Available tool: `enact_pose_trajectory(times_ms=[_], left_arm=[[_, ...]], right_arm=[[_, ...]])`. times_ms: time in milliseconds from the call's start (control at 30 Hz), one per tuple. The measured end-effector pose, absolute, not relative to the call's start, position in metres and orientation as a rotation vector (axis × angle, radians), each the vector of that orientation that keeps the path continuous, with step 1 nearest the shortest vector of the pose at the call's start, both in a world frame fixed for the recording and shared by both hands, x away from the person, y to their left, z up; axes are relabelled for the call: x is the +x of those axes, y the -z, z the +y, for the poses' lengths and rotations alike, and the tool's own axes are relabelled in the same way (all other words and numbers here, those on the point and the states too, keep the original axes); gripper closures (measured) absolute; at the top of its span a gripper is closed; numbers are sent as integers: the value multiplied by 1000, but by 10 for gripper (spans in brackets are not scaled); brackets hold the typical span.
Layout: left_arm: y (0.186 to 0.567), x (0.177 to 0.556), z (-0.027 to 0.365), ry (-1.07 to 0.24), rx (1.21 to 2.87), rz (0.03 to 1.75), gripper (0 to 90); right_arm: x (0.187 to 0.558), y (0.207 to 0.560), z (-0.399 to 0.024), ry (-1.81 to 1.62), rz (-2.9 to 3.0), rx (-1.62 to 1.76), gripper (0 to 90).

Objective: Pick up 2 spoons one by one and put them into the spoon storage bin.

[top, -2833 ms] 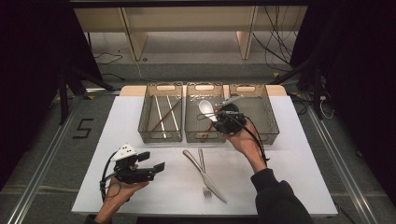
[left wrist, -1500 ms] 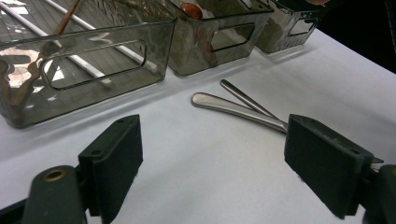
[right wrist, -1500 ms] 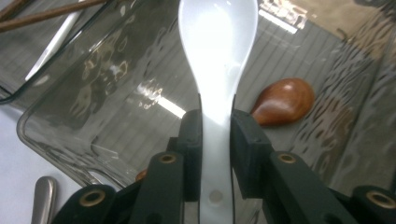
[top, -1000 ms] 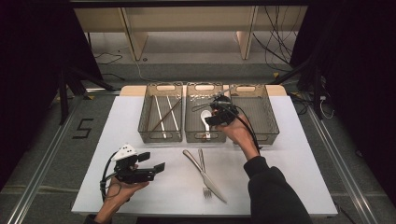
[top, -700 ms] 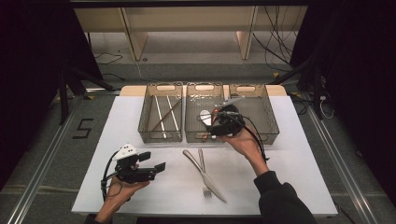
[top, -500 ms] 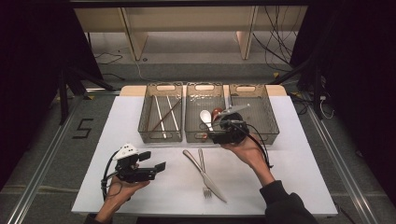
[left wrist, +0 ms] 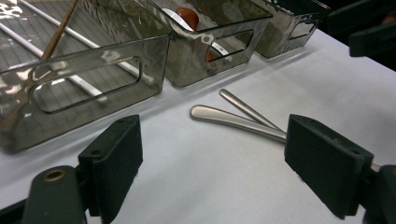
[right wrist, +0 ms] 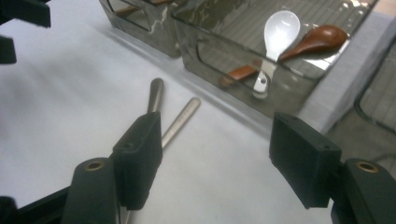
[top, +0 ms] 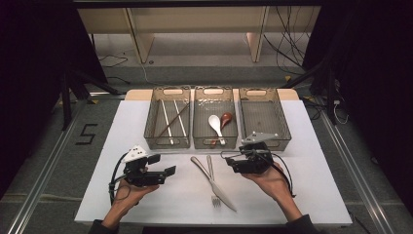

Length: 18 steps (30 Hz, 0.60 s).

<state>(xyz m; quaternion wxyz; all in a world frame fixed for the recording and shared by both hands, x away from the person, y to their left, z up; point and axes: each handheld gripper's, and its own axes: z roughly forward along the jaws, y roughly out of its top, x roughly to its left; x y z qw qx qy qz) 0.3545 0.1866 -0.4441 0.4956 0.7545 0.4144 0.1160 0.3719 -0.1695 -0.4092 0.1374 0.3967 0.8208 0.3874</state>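
Right gripper [top: 233, 163] is sitting in the upturned right hand [top: 269, 176], pointing left, low over the table; jaws have just been opening and are standing wide with nothing between them. Left gripper [top: 168, 165] is resting in the left hand [top: 127, 192], pointing right, jaws wide apart and empty. Both forearms are coming in from the near edge.

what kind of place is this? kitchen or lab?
Likely a lab recording rig, not a kitchen: a white table ringed by black curtains, loose cables on the floor, and a taped number five beside metal floor rails.
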Motion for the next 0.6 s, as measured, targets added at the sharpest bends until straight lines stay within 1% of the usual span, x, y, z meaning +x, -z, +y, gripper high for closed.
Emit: enact_pose_trajectory(times_ms=[233,600], left_arm=[[442,367,172,-279,1879,973,189],[440,385,145,-265,1951,923,194]], right_arm=[[353,414,-184,-1153,2342,1166,347],[335,423,-199,-1171,2312,1184,343]])
